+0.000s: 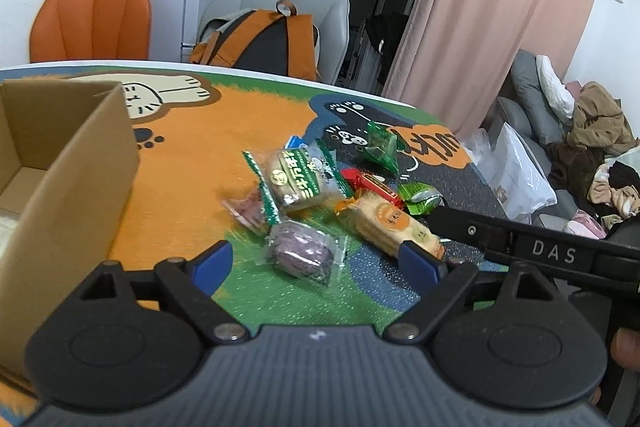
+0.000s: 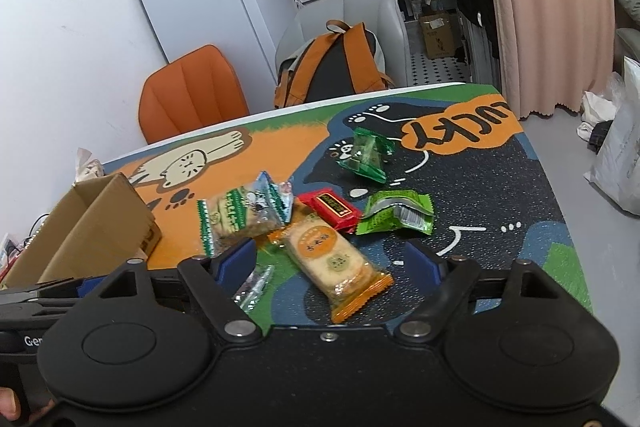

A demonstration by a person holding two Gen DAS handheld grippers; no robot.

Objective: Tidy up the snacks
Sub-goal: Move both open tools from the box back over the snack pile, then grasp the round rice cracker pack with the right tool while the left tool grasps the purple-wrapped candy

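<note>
Here, a cluster of wrapped snacks lies on a table covered by a cartoon cat mat (image 1: 248, 115), with an open cardboard box (image 1: 72, 171) standing at the left edge of the spread. The left gripper (image 1: 316, 259) hangs low over the mat with its jaws spread wide; a purple cake (image 1: 302, 251) in clear wrap lies between the blue fingertips (image 1: 212, 261), and neither pad touches it. Just beyond it sits a green-striped pack (image 1: 294, 179), with a pink snack (image 1: 246, 209) tucked against its left side. In the right wrist view the right gripper (image 2: 332, 261) also stands open, its jaws astride the near end of a long cracker pack (image 2: 332, 255) with orange ends, though no pad presses on it. A red packet (image 2: 332, 207) lies touching the cracker pack's far end, a green pouch (image 2: 396, 213) sits just to its right, and a green triangular pack (image 2: 368, 155) rests apart, farther back near the mat's speech bubble. The striped pack overlaps a small blue-white packet (image 2: 272, 197). Behind the table stand an orange chair (image 2: 192, 95) and a grey chair holding an orange backpack (image 2: 332, 63); a pink curtain (image 1: 500, 7) hangs at the right.
</note>
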